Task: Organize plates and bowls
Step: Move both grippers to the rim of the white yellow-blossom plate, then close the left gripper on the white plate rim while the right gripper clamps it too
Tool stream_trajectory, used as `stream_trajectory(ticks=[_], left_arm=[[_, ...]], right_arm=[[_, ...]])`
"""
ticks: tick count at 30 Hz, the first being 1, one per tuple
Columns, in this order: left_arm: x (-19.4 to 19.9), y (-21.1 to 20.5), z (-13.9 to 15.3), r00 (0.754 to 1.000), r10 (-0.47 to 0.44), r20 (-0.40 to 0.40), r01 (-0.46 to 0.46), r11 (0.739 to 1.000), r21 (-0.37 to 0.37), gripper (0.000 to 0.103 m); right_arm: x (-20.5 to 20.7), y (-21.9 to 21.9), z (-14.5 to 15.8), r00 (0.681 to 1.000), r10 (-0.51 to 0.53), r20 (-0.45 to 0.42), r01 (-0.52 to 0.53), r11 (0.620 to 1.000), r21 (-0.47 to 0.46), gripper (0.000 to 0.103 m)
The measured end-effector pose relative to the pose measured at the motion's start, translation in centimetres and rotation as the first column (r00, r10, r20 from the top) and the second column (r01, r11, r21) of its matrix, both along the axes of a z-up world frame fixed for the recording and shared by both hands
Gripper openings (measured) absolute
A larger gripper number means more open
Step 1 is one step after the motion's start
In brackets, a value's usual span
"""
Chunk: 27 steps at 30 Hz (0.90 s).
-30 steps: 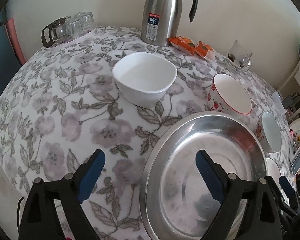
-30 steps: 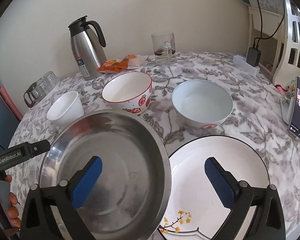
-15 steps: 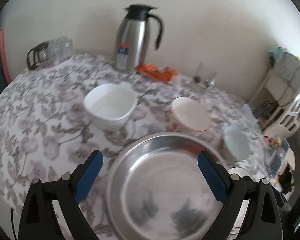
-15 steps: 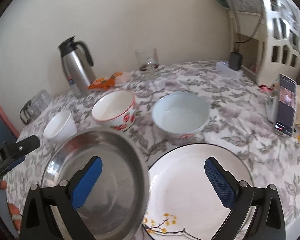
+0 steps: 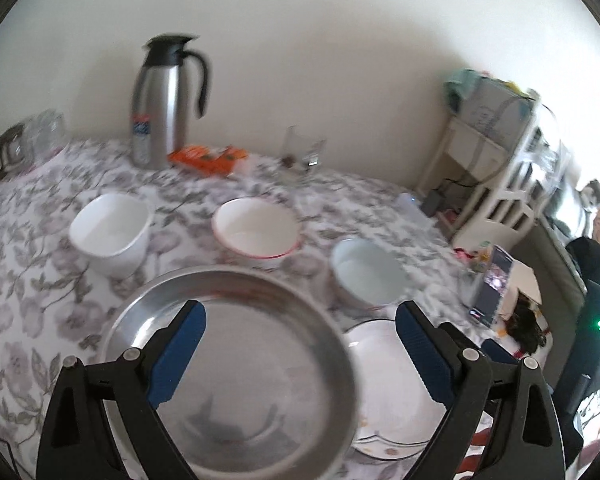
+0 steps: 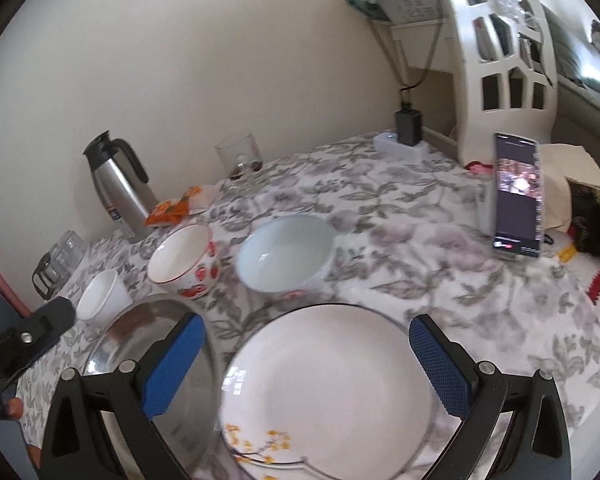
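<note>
A steel pan (image 5: 240, 364) lies on the floral tablecloth, with a white black-rimmed plate (image 6: 328, 380) to its right. Behind them stand a small white bowl (image 5: 110, 230), a strawberry bowl (image 6: 184, 260) and a pale blue bowl (image 6: 286, 254). My left gripper (image 5: 300, 344) is open and empty above the pan. My right gripper (image 6: 306, 358) is open and empty above the plate. The left gripper's body also shows at the left edge of the right wrist view (image 6: 28, 332).
A steel thermos (image 5: 162, 100), orange snack packets (image 5: 206, 160), a glass mug (image 5: 302, 152) and glass cups (image 5: 24, 140) line the back of the table. A phone (image 6: 516, 196) stands at the right. A white shelf unit (image 6: 500, 48) stands beyond.
Both grippers have pulled back and risen, so more of the table and room shows. The left view has swung to the right. Nothing was gripped or moved.
</note>
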<state>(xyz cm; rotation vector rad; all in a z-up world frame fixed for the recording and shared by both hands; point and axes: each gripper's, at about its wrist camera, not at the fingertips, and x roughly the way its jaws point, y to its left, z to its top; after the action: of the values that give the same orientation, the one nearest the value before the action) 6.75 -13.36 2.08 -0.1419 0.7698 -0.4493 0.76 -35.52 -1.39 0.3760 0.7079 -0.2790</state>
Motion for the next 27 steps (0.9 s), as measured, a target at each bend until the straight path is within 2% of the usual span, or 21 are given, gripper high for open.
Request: stream_trajectory(ticks=[8, 12, 14, 16, 22, 24, 27], left_arm=[[-2.6, -5.0, 0.2, 0.993, -0.118, -0.026, 0.118, 0.993, 0.013, 0.096], [-3.7, -7.2, -0.7, 0.981, -0.171, -0.087, 0.173, 0.985, 0.011, 0.096], [-4.1, -8.2, -1.4, 0.972, -0.191, -0.136, 0.194, 0.981, 0.004, 0.096], [-4.6, -9.1, -2.2, 0.965, -0.197, -0.171, 0.204, 0.979, 0.020, 0.096], [-5.3, -10.6, -4.1, 0.942, -0.177, -0.286, 0.187, 0.982, 0.006, 0.095], [-5.4, -10.8, -5.0, 0.925, -0.165, -0.342, 0.171, 0.985, -0.013, 0.094], [-5.7, -11.2, -5.9, 0.901, -0.166, -0.401, 0.166, 0.985, -0.035, 0.087]], right_arm=[[-2.8, -5.1, -0.7, 0.998, -0.053, -0.035, 0.054, 0.998, 0.030, 0.103], [-3.8, -6.7, -1.5, 0.998, -0.038, -0.052, 0.042, 0.997, 0.069, 0.103], [-4.1, -7.0, -2.1, 0.998, -0.028, -0.060, 0.033, 0.997, 0.074, 0.100], [-4.3, -7.2, -2.7, 0.998, -0.011, -0.065, 0.018, 0.996, 0.093, 0.089], [-4.7, -8.1, -4.0, 0.997, 0.023, -0.073, -0.012, 0.988, 0.151, 0.075], [-4.6, -8.3, -4.1, 0.996, 0.041, -0.078, -0.029, 0.987, 0.158, 0.071], [-4.4, -8.5, -4.5, 0.994, 0.066, -0.088, -0.050, 0.984, 0.172, 0.066]])
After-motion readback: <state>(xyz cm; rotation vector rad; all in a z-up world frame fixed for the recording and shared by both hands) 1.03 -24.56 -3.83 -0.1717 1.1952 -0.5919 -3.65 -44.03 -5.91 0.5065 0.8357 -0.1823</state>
